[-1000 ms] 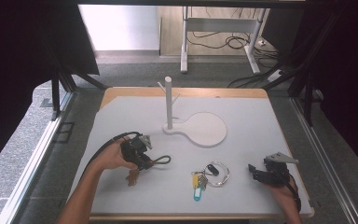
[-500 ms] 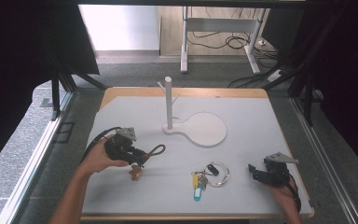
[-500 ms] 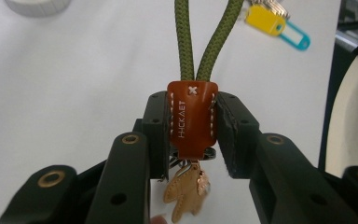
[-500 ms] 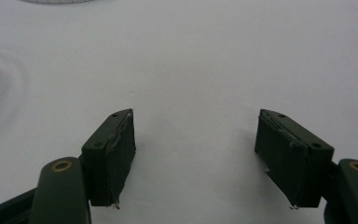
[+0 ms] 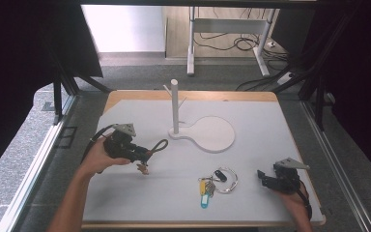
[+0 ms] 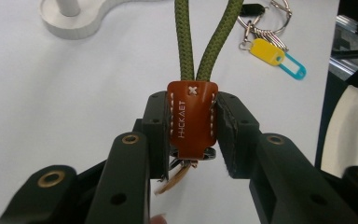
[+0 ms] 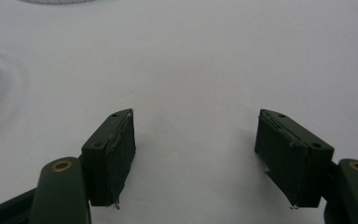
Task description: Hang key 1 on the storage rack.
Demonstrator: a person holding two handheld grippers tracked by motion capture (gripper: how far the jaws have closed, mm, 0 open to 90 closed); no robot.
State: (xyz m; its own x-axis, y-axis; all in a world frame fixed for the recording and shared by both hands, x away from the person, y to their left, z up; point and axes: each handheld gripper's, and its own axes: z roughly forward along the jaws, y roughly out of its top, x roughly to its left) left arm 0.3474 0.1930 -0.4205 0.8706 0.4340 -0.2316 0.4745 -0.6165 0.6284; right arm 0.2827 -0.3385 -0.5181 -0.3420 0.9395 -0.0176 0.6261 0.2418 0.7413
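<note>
Left gripper [image 6: 192, 122] clamped on brown leather tab [image 6: 192, 119] of an olive rope-loop keychain [image 5: 155, 146], held above the white table [image 5: 270, 130] at its left side. Right gripper [image 7: 196, 158] jaws wide apart, nothing between, low over bare table at the right. White peg stand [image 5: 175, 104] with round base behind. Key bunch with yellow and teal tags [image 5: 211, 182] lies between the grippers, apart from both.

We hold the left tool [image 5: 142, 155] off the table [image 5: 251, 130], forearm angled in from below, its jaws clamped tight. Our right tool [image 5: 263, 178] rests low near the table's right edge, jaws spread wide apart.
</note>
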